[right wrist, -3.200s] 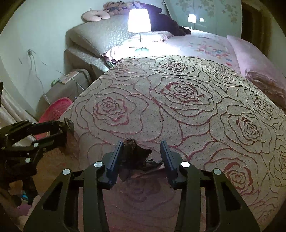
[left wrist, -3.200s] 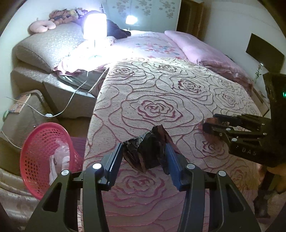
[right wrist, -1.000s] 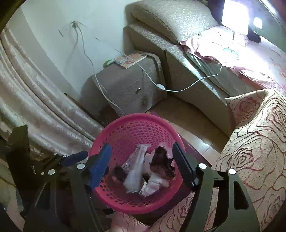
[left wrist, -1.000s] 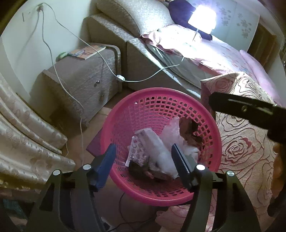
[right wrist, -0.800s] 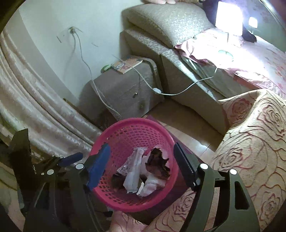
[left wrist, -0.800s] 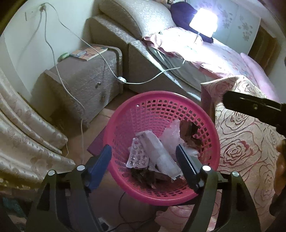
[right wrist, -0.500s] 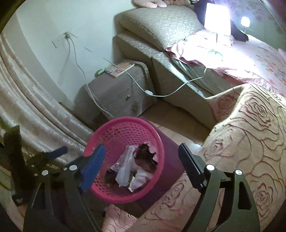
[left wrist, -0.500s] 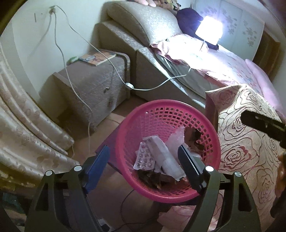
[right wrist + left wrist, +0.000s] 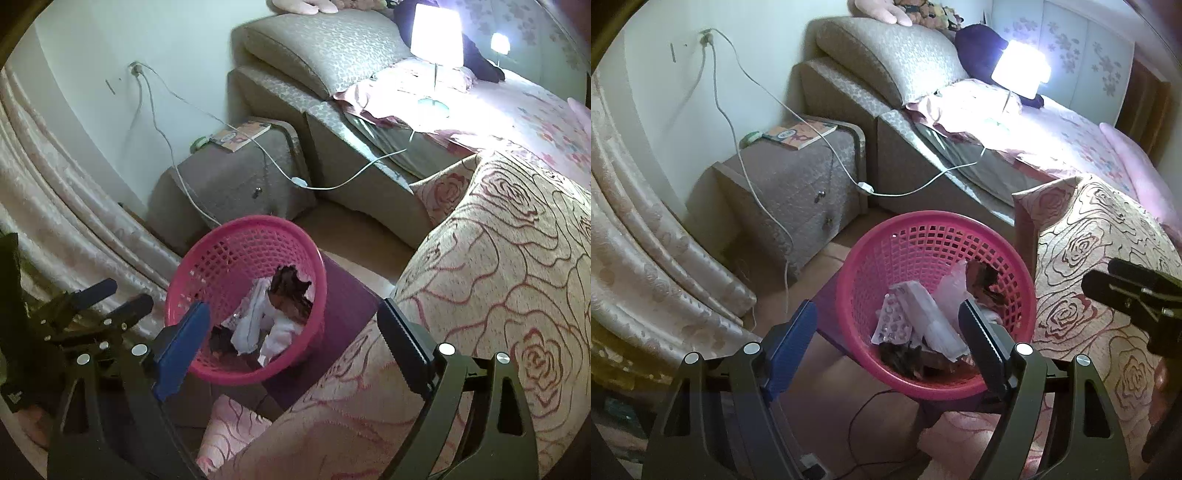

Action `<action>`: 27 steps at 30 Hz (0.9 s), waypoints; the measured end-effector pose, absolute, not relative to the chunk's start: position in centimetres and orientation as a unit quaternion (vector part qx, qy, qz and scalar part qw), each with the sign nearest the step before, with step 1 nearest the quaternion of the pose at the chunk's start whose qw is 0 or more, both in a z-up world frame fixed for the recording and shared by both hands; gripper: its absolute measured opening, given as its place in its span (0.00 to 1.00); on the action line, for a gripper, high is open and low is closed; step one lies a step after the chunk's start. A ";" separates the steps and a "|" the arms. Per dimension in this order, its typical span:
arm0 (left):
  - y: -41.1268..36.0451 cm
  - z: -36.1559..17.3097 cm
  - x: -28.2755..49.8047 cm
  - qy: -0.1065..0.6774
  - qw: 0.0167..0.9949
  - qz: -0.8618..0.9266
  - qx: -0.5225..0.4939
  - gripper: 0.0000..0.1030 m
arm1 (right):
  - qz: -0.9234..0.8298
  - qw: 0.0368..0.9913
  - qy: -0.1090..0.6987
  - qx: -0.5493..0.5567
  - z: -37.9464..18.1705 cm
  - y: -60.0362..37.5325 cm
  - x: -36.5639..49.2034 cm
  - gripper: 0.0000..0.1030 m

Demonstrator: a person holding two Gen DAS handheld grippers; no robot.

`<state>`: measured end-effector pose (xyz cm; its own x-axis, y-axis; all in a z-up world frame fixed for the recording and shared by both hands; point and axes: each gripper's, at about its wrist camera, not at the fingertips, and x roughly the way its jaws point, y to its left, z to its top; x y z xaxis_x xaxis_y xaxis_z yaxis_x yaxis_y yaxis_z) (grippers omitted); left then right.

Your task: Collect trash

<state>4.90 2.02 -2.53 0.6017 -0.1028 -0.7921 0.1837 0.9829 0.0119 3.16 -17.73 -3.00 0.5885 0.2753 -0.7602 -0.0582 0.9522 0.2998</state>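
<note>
Now drop step looks done: both dark wrappers point(image 9: 982, 280) lie in pink basket point(image 9: 934, 229) beside bed point(image 9: 498, 240). Left gripper point(image 9: 886, 328) fingers apart, empty; right gripper point(image 9: 291, 325) fingers opening, empty. Next: probably scan bedspread for remaining trash.

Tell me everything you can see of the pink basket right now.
The pink basket is round, of what looks like plastic, with latticed walls and a solid rim. It stands upright on the floor between the bedside cabinet and the rose-patterned bedspread, against a purple block. Inside lie a blister pack, white wrappers and dark crumpled scraps, heaped on one side. Neither pair of tongs touches it.
</note>
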 end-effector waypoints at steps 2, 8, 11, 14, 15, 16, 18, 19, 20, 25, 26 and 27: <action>2.0 -2.4 4.6 0.437 0.895 -0.078 0.048 0.75 | 0.097 0.883 0.444 0.117 -3.1 -17.4 2.5 0.89; 2.0 -1.7 3.5 0.425 0.900 -0.069 0.061 0.79 | 0.092 0.889 0.438 0.095 -2.9 -16.6 0.9 0.93; 2.0 -1.5 3.1 0.424 0.901 -0.069 0.063 0.79 | 0.087 0.892 0.434 0.091 -2.8 -16.6 0.1 0.93; 2.0 -1.3 2.8 0.423 0.901 -0.070 0.062 0.79 | 0.083 0.894 0.432 0.090 -2.8 -16.6 -0.4 0.93; 1.9 -1.3 2.6 0.422 0.902 -0.070 0.062 0.79 | 0.082 0.894 0.431 0.089 -2.7 -16.6 -0.6 0.93; 1.9 -1.2 2.5 0.422 0.902 -0.070 0.061 0.79 | 0.080 0.895 0.430 0.089 -2.7 -16.6 -0.8 0.93; 2.0 -1.2 2.2 0.422 0.902 -0.070 0.060 0.79 | 0.078 0.896 0.428 0.090 -2.6 -16.6 -1.0 0.93; 2.1 -1.2 2.2 0.422 0.902 -0.069 0.059 0.79 | 0.077 0.897 0.427 0.090 -2.6 -16.6 -1.2 0.93; 2.1 -1.1 2.0 0.422 0.902 -0.068 0.058 0.79 | 0.076 0.897 0.426 0.089 -2.5 -16.5 -1.3 0.93; 2.4 -1.0 1.4 0.423 0.902 -0.065 0.052 0.79 | 0.067 0.902 0.418 0.083 -2.4 -16.2 -2.1 0.93; 2.5 -1.0 1.2 0.424 0.902 -0.064 0.050 0.79 | 0.066 0.903 0.417 0.082 -2.3 -16.2 -2.1 0.93; 2.5 -1.0 1.1 0.423 0.902 -0.064 0.049 0.79 | 0.064 0.904 0.415 0.081 -2.2 -16.1 -2.2 0.93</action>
<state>1.07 2.52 -0.99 0.6334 -0.0741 -0.7702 0.1572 0.9870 0.0342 -2.18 -16.10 -2.23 0.6468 0.1830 -0.7404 -0.0483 0.9787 0.1997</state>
